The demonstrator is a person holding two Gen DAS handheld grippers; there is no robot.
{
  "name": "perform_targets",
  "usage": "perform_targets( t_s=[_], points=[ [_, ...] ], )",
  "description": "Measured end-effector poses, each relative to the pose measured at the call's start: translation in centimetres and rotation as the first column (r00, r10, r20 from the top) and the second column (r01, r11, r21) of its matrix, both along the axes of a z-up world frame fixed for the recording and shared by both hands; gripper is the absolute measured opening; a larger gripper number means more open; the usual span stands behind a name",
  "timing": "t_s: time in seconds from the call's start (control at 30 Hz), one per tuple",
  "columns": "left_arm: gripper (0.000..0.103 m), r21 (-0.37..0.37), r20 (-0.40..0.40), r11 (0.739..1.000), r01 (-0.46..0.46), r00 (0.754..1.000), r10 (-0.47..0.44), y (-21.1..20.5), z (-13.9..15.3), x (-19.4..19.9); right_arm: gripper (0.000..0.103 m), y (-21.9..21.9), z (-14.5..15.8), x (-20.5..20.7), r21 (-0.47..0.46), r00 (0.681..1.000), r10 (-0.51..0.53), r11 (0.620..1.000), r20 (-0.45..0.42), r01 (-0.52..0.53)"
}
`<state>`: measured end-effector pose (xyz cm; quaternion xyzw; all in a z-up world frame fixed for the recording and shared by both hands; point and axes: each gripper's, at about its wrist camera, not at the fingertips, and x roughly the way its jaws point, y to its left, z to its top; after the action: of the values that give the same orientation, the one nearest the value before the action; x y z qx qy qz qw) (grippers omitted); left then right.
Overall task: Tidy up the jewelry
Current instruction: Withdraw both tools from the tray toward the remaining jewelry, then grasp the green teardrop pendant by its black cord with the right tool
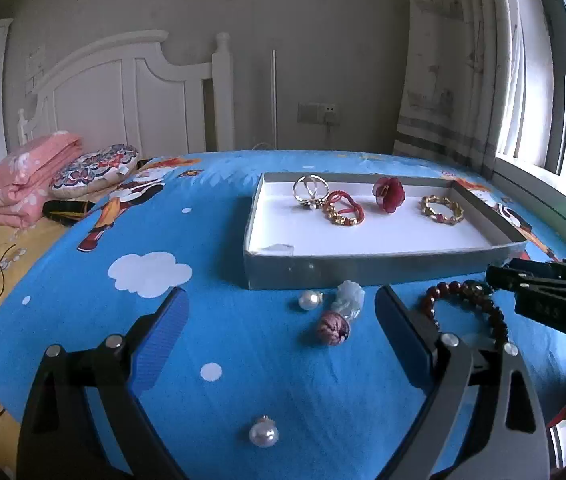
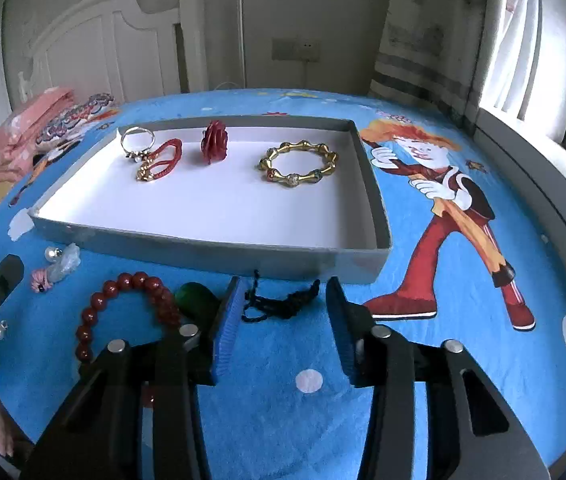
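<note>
1. Surface: a bed covered by a blue cartoon-print sheet (image 2: 283, 420), with a white headboard (image 1: 123, 92) and a curtained window (image 1: 539, 92) behind it.
2. Landmark: a shallow grey tray (image 2: 211, 242) with a white floor lies on the sheet.
3. Inside the tray, along its far side: a silver-toned ring (image 2: 135, 142), a red cord bracelet with gold beads (image 2: 161, 162) touching that ring, a red flower piece (image 2: 214, 142), and a gold bangle (image 2: 298, 164) nearest the tray's right wall.
4. Outside the tray, in front of its near wall: a small pearl (image 1: 308, 300), a pale translucent piece (image 1: 349, 298) and a pink bead (image 1: 333, 328) close together; a dark red bead bracelet (image 2: 123, 304); a green object (image 2: 195, 300) just beside it; a black cord (image 2: 279, 300).
5. A second pearl (image 1: 263, 431) lies well in front of the tray.
6. Left gripper (image 1: 281, 312): jaws spread wide, empty, near the tray's front wall.
7. Right gripper (image 2: 283, 300): jaws apart, holding nothing, with the black cord lying between the fingertips.
</note>
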<state>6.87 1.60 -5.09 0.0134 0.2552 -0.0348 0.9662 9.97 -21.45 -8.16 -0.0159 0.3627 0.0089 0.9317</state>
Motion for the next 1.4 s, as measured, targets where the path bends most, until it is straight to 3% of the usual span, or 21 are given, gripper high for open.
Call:
perform_targets(
  t_s=[0.13, 0.2, 0.37, 0.5, 0.63, 1.17, 1.4],
  points=[
    [0.091, 0.005, -0.004, 1.000, -0.007, 1.000, 0.007, 0.0, 0.0, 0.0, 0.010, -0.1, -0.1, -0.3, 0.000, 1.000, 0.008, 1.000, 0.007, -0.008],
    [0.091, 0.010, -0.007, 1.000, -0.010, 1.000, 0.010, -0.1, -0.1, 0.0, 0.009, -0.3, 0.1, -0.9, 0.009, 1.000, 0.014, 1.000, 0.028, -0.014],
    [0.088, 0.030, -0.025, 1.000, 0.000, 1.000, 0.001, -0.8, -0.2, 0.2, 0.009, -0.2, 0.3, -2.5, 0.004, 0.996, 0.016, 1.000, 0.086, -0.017],
    [0.068, 0.050, -0.052, 0.998, 0.024, 0.998, -0.021, -1.6, -0.5, 0.5, 0.009, -0.7, -0.4, -3.3, 0.046, 0.995, 0.022, 0.999, 0.096, -0.027],
    [0.062, 0.046, -0.080, 0.999, 0.026, 0.997, -0.022, -1.8, -1.0, 1.0, 0.009, -1.0, -0.5, -3.7, 0.057, 0.994, 0.025, 0.998, 0.108, -0.031],
    [0.062, 0.059, -0.071, 0.998, 0.026, 0.997, -0.022, -2.0, -1.2, 1.1, 0.010, -1.7, -0.9, -3.9, 0.117, 0.995, 0.013, 0.993, 0.096, -0.025],
    [0.062, 0.013, -0.056, 1.000, 0.015, 0.998, -0.014, -1.3, -1.0, 1.3, 0.012, -2.0, -0.7, -4.3, 0.129, 0.995, 0.046, 0.990, 0.092, -0.058]
  ],
)
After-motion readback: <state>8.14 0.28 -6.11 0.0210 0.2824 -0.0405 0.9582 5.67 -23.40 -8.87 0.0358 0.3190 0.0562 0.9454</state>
